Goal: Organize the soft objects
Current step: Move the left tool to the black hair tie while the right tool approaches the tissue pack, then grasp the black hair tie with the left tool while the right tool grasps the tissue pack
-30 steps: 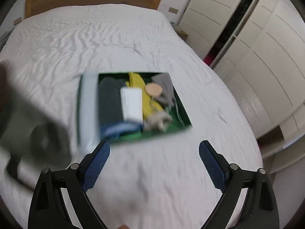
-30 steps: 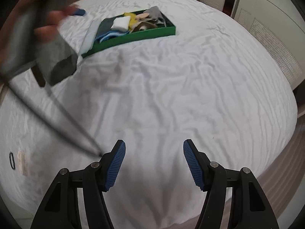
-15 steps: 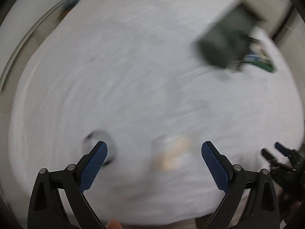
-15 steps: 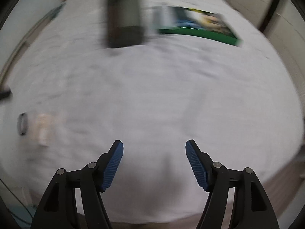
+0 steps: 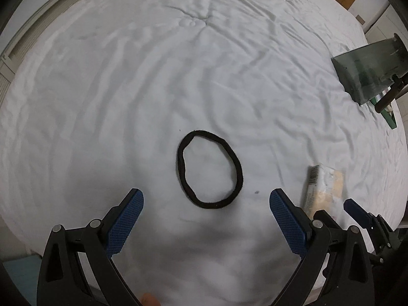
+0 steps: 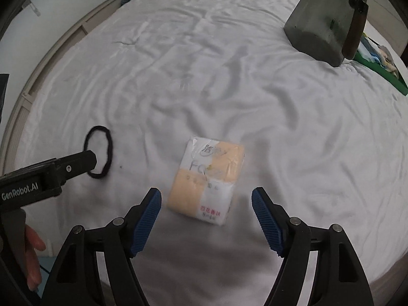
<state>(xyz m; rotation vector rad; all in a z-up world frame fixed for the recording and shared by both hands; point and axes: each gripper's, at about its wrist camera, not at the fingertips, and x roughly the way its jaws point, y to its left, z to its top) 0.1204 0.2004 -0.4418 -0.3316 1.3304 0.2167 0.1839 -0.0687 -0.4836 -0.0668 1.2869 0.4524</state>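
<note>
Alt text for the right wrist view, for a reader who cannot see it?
The right claw, its jaws opening and empty, hovers over a tissue pack lying on a white bedsheet. To the left, the left claw reaches a black hair tie; a green tray sits far right.

The white cloth bed sheet [image 5: 204, 58] looks matt and softly creased. On it, the black fabric hair band [image 5: 209, 169] is matt and slightly fuzzy. The orange-and-white tissue packet [image 6: 207, 182] has a glossy plastic wrap. Each tool's blue pads [image 6: 148, 220] are ribbed, on matt black plastic arms.
</note>
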